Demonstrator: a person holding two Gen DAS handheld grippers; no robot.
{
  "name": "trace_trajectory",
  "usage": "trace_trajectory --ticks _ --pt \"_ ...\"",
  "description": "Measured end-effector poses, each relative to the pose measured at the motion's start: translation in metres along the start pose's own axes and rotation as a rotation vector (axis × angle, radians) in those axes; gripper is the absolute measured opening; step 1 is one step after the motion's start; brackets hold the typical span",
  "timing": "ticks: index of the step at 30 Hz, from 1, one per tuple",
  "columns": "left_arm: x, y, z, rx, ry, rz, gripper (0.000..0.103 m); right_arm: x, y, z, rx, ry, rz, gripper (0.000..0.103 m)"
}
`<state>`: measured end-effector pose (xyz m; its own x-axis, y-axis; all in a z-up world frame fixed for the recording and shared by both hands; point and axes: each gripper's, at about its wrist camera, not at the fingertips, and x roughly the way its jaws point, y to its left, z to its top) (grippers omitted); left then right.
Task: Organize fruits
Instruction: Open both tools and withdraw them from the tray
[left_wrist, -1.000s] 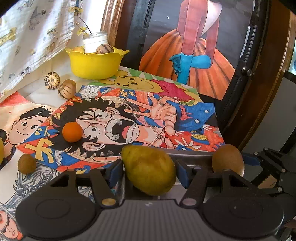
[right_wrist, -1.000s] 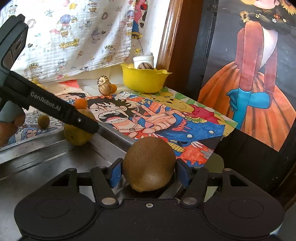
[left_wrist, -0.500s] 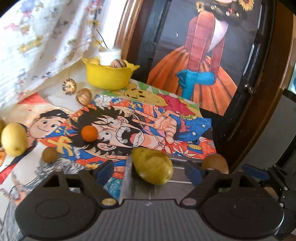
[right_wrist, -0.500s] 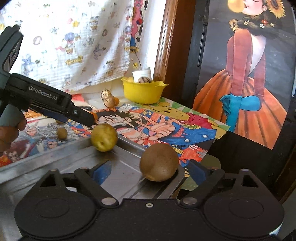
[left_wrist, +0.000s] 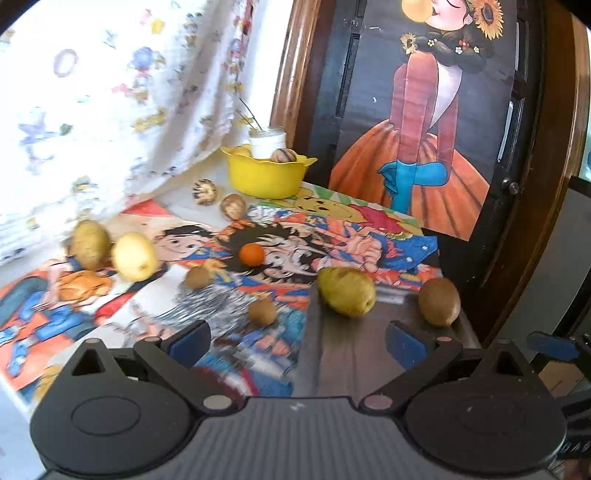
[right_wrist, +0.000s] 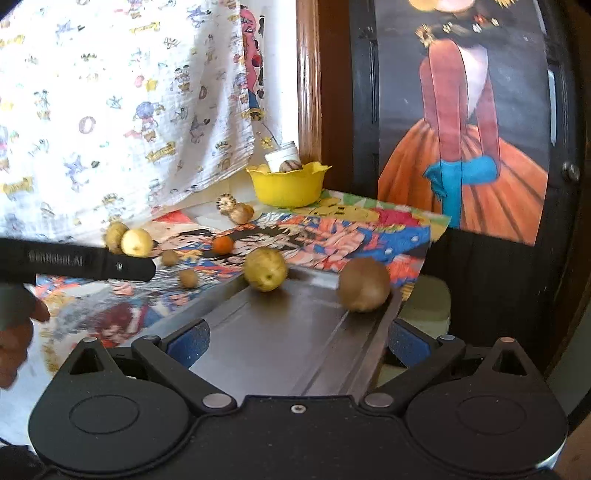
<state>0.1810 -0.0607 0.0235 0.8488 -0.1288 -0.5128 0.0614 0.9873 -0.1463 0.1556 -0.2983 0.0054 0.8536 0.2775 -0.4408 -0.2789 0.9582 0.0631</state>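
Observation:
A green pear (left_wrist: 346, 291) (right_wrist: 265, 274) and a brown kiwi (left_wrist: 439, 302) (right_wrist: 364, 284) lie on a metal tray (left_wrist: 351, 350) (right_wrist: 295, 339). My left gripper (left_wrist: 297, 341) is open and empty, drawn back from the pear. My right gripper (right_wrist: 297, 341) is open and empty, drawn back from the kiwi. On the cartoon mat lie an orange (left_wrist: 252, 254), two small kiwis (left_wrist: 262, 312) (left_wrist: 197, 277), a yellow apple (left_wrist: 135, 256) and a potato (left_wrist: 89, 243).
A yellow bowl (left_wrist: 266, 178) with a white jar stands at the back, with two walnut-like shells (left_wrist: 232, 206) in front. A patterned cloth (left_wrist: 110, 92) hangs at left. A painted panel and wooden frame (left_wrist: 546, 184) close the right side.
Both grippers have opened and let go: the left released the pear, the right released the kiwi, both onto the metal tray. Both grippers have pulled back and up.

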Motion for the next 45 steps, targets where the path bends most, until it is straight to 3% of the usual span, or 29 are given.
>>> trace_trajectory --ticks 5,11,17,25,35,45 --pt "-0.028 0.010 -0.016 0.023 -0.011 0.028 0.103 -0.020 0.020 -0.011 0.013 0.038 0.014 0.102" --pt "-0.053 0.023 -0.035 0.064 0.031 0.055 0.103 -0.038 0.040 -0.021 -0.018 0.105 0.028 0.102" --pt "-0.071 0.031 -0.052 0.090 0.062 0.051 0.103 -0.042 0.057 -0.030 -0.029 0.222 0.040 0.102" --pt "-0.083 0.043 -0.062 0.085 0.087 0.066 0.103 -0.042 0.077 -0.033 -0.071 0.292 0.042 0.102" --pt "-0.087 0.066 -0.062 0.056 0.105 0.112 0.103 -0.031 0.087 -0.029 -0.084 0.318 0.048 0.102" --pt "-0.079 0.092 -0.057 0.009 0.129 0.175 0.103 -0.021 0.089 -0.015 -0.070 0.241 0.051 0.102"
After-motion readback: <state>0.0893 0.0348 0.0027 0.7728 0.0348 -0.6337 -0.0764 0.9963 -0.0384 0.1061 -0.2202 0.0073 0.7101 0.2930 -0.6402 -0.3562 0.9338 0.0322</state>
